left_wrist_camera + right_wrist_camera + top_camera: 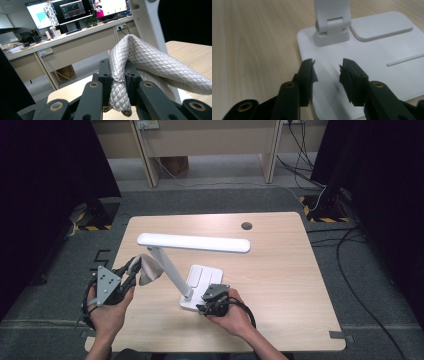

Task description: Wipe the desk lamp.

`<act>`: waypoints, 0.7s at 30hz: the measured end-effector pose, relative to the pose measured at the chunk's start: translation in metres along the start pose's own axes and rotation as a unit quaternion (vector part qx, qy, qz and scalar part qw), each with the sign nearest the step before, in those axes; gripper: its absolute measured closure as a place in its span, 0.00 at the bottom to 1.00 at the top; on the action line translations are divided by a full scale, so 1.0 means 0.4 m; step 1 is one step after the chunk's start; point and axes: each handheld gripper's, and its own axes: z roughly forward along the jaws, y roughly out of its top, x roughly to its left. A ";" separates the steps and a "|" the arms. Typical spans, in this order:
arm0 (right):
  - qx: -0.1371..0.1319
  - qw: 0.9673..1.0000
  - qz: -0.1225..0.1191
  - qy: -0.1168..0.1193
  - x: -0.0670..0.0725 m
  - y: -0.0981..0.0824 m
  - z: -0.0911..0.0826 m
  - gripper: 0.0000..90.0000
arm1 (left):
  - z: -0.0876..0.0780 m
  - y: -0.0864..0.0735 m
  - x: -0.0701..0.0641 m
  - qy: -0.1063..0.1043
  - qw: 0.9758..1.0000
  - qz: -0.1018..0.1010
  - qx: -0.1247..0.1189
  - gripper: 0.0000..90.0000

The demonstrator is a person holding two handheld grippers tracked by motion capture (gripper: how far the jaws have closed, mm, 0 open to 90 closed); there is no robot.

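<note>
A white desk lamp (192, 242) stands on the wooden table (280, 270), its long head level above a slanted arm (170, 270) and a flat base (200, 282). My left gripper (134, 269) is shut on a grey quilted cloth (148, 269), which hangs beside the lamp arm (147, 22); the cloth (140, 65) is pinched between the black jaws. My right gripper (204, 306) hovers over the near edge of the base (372, 57), open, with nothing between its fingertips (308, 67). The hinge of the arm (332, 27) stands just beyond it.
A round cable hole (246, 225) lies in the far part of the tabletop. Behind the table are desk legs (145, 160), cables (345, 240) on the grey floor and dark panels at both sides. A bench with monitors (72, 10) shows far off.
</note>
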 end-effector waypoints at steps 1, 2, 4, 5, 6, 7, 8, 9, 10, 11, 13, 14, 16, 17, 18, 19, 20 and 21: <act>0.001 1.000 0.001 -0.001 0.004 0.000 0.000 0.63 | 0.006 0.000 0.000 0.000 1.000 -0.002 -0.001 0.88; 0.002 1.000 -0.006 -0.002 0.004 0.001 0.001 0.62 | 0.011 0.001 -0.001 -0.002 1.000 -0.003 -0.002 0.88; 0.010 1.000 -0.012 -0.007 0.006 -0.002 0.002 0.61 | 0.020 0.004 -0.005 -0.010 1.000 -0.009 -0.005 0.88; 0.013 1.000 -0.013 -0.009 0.005 -0.004 0.004 0.61 | 0.023 0.006 -0.007 -0.011 1.000 -0.009 -0.007 0.88; 0.011 1.000 -0.014 -0.009 0.004 -0.006 0.004 0.61 | 0.025 0.008 -0.009 -0.013 1.000 -0.009 -0.008 0.88; 0.011 1.000 -0.015 -0.006 0.002 -0.007 0.003 0.60 | 0.027 0.009 -0.011 -0.014 1.000 -0.009 -0.009 0.88; 0.011 1.000 -0.019 -0.005 0.001 -0.007 0.003 0.60 | 0.029 0.011 -0.012 -0.015 1.000 -0.009 -0.009 0.88; 0.013 1.000 -0.017 -0.006 0.002 -0.008 0.002 0.60 | 0.031 0.012 -0.013 -0.015 1.000 -0.011 -0.010 0.88; 0.013 1.000 -0.018 -0.008 0.002 -0.008 0.001 0.60 | 0.033 0.013 -0.014 -0.016 1.000 -0.012 -0.011 0.88; 0.012 1.000 -0.020 -0.007 0.002 -0.009 0.002 0.60 | 0.034 0.015 -0.016 -0.017 1.000 -0.012 -0.012 0.88; 0.012 1.000 -0.024 -0.007 0.001 -0.009 0.001 0.60 | 0.036 0.017 -0.019 -0.020 1.000 -0.012 -0.014 0.88; 0.013 1.000 -0.023 -0.007 0.001 -0.009 0.001 0.61 | 0.037 0.017 -0.020 -0.022 1.000 -0.012 -0.014 0.88; 0.015 1.000 -0.020 -0.006 -0.001 -0.010 -0.002 0.61 | 0.038 0.018 -0.022 -0.025 0.999 -0.014 -0.016 0.88; 0.014 1.000 -0.022 -0.005 -0.005 -0.011 -0.003 0.61 | 0.038 0.018 -0.022 -0.027 0.999 -0.015 -0.017 0.88; 0.016 1.000 -0.017 -0.004 -0.007 -0.013 -0.006 0.62 | 0.037 0.018 -0.023 -0.029 0.999 -0.016 -0.018 0.88; 0.017 1.000 -0.016 -0.005 -0.009 -0.014 -0.008 0.62 | 0.037 0.018 -0.024 -0.031 0.999 -0.015 -0.019 0.88; 0.019 1.000 -0.016 -0.004 -0.014 -0.015 -0.010 0.63 | 0.036 0.018 -0.025 -0.033 0.999 -0.015 -0.019 0.88; 0.020 1.000 -0.019 -0.005 -0.019 -0.016 -0.013 0.63 | 0.036 0.018 -0.028 -0.035 0.999 -0.016 -0.020 0.88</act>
